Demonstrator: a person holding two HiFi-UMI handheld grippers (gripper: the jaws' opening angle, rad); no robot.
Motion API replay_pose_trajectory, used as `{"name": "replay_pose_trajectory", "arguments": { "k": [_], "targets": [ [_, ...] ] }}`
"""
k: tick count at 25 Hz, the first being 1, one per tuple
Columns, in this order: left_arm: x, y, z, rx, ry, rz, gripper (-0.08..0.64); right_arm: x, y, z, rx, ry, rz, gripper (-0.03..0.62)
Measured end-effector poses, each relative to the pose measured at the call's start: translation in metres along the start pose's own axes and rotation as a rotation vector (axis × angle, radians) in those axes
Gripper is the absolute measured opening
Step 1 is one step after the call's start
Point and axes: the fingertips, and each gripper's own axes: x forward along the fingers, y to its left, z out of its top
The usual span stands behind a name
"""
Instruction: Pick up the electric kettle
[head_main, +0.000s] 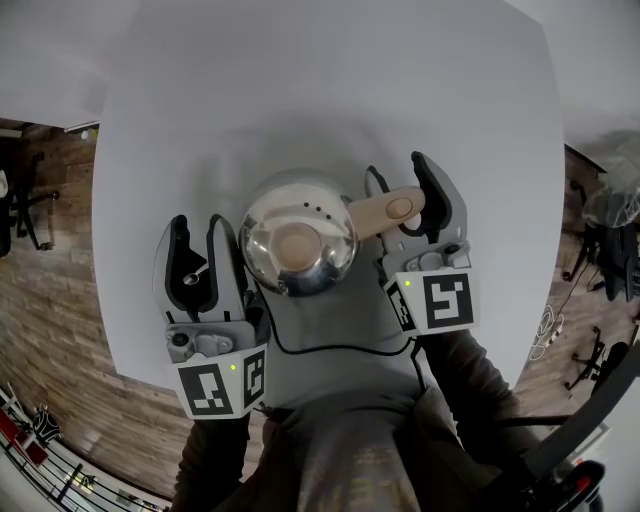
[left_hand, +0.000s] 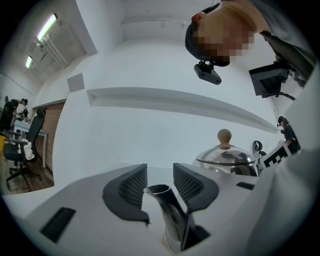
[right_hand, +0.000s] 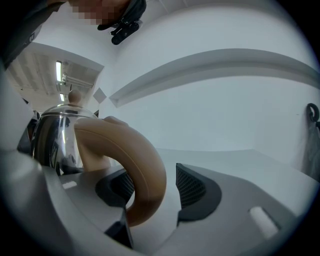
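The electric kettle (head_main: 297, 245) is seen at the centre of the head view, on the round white table (head_main: 300, 90). Its polished steel body is closed by a domed lid, on which a pale wooden knob (head_main: 295, 246) is fixed. What is held inside cannot be seen, since the lid is shut. A black cord (head_main: 330, 350) is trailed from under the kettle toward the lower middle of the frame.

The left gripper (head_main: 199, 228) is placed at the lower left of the kettle. In the left gripper view the jaws of this gripper (left_hand: 160, 172) are held apart, and the kettle's dark spout (left_hand: 167, 205) is seen rising between them. A gap is left beside the spout's mouth on either side. Lower down, contact with the right-hand jaw may be made, though this is not clearly shown. The kettle body (left_hand: 227, 159) and knob (left_hand: 224, 136) are seen at the right of that frame.

The right gripper (head_main: 397, 170) is set around the tan curved handle (head_main: 385, 212), right of the kettle. In the right gripper view its jaws (right_hand: 155, 175) are also spread. The handle (right_hand: 135, 165) is looped between them, close against the left-hand pad, with clear space toward the other. The steel body (right_hand: 55, 135) is shown at the left of that frame.
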Motion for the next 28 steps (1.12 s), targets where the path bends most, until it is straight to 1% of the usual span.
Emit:
{"name": "replay_pose_trajectory", "arguments": {
  "k": [8,11,20,28],
  "targets": [
    [0.001,-0.001,-0.001,0.009,0.006,-0.007,0.158,0.001,0.000,0.001,0.000,0.001,0.001,0.222],
    [0.002,-0.003,-0.001,0.019,0.009,-0.012,0.135,0.001,0.001,0.001,0.000,0.004,0.007,0.220],
    [0.002,-0.008,-0.003,0.031,0.018,-0.026,0.063,0.001,0.006,-0.001,-0.003,0.012,0.032,0.166],
    [0.002,-0.009,-0.003,0.034,0.021,-0.029,0.035,0.002,0.010,0.000,-0.001,0.011,0.042,0.112]
  ]
}}
